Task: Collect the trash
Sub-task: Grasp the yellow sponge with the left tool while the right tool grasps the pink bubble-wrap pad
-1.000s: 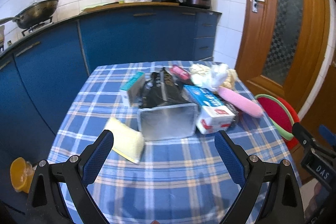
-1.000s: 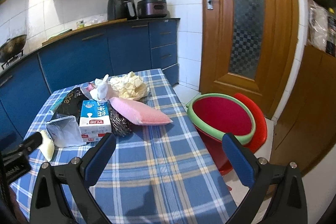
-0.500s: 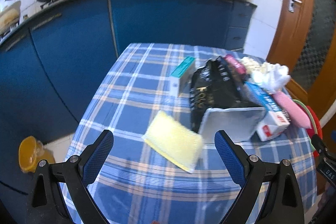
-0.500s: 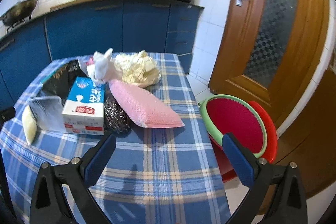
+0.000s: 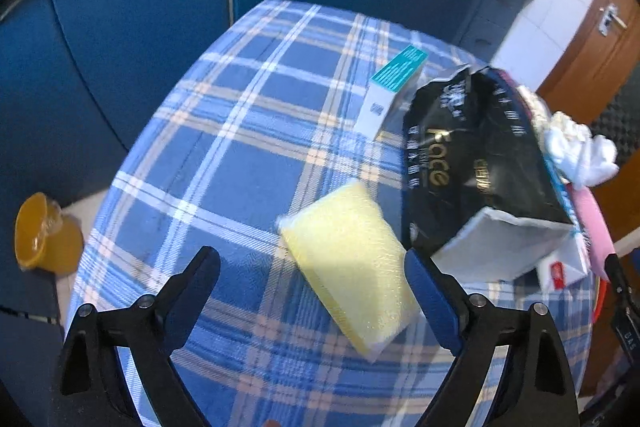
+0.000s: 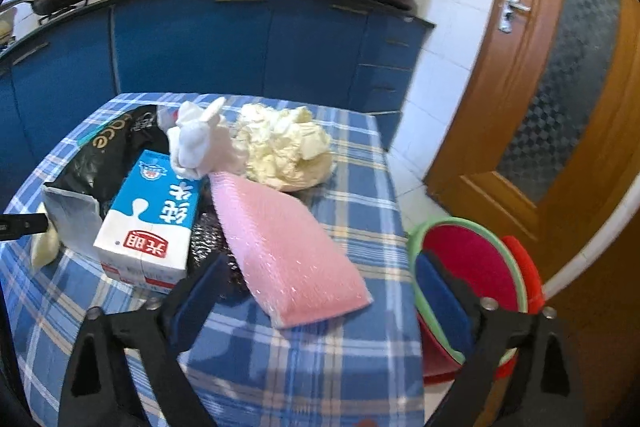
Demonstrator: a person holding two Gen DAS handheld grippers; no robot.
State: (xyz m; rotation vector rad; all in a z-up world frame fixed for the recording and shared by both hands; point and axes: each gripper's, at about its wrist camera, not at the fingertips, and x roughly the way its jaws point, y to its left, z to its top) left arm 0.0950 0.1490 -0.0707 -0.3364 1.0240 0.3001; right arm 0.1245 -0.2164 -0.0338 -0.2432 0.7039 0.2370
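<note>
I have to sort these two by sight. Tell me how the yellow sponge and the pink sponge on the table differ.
The yellow sponge is pale yellow; the pink sponge is pink. The yellow sponge lies flat on the checked cloth, apart from the pile; the pink sponge leans tilted on the pile, beside the milk carton. The yellow sponge lies near the table's left side; the pink sponge lies nearer the red bin. Both are flat, rectangular pads, and neither is gripped.

Right gripper jaws closing, nothing pressed between them yet; pink sponge lies just ahead. Milk carton touches sponge's left side. Red bin right of sponge, beside table.
</note>
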